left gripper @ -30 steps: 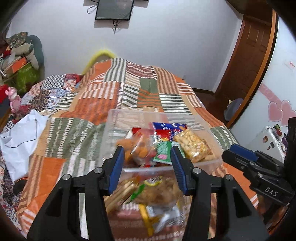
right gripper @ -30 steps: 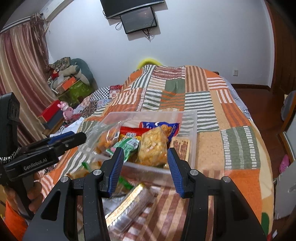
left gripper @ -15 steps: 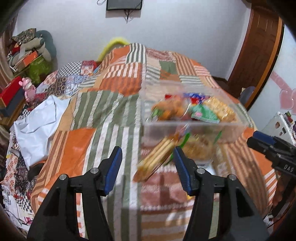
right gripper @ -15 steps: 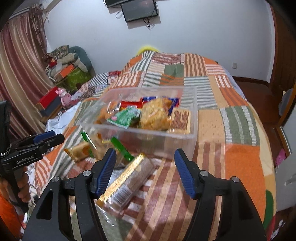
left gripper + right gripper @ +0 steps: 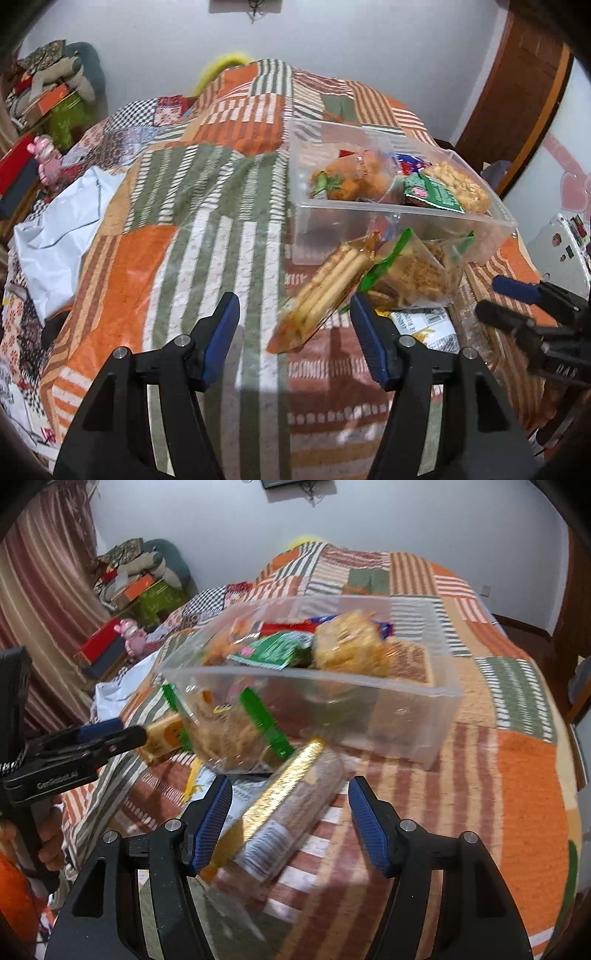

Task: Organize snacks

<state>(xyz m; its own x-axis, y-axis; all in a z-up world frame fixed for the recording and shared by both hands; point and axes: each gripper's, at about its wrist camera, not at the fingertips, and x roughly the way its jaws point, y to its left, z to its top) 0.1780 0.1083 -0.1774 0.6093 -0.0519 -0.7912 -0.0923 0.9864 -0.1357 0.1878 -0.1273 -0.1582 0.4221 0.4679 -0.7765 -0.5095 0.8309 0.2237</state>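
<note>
- A patchwork quilt (image 5: 207, 236) in orange, green and white stripes covered the bed.
- A clear plastic bin (image 5: 424, 716) sat on the quilt, holding several snack packets, among them a green packet (image 5: 275, 650) and an orange puffed snack bag (image 5: 354, 177).
- Just in front of the bin lay a green-edged bag of crisps (image 5: 410, 269), a long biscuit pack (image 5: 325, 291) and a gold-ended wafer pack (image 5: 291, 808).
- The left gripper (image 5: 295, 332) hung spread wide above the quilt, empty, the biscuit pack's near end between its fingers.
- The right gripper (image 5: 290, 819) was likewise spread wide over the wafer pack, gripping nothing.
</note>
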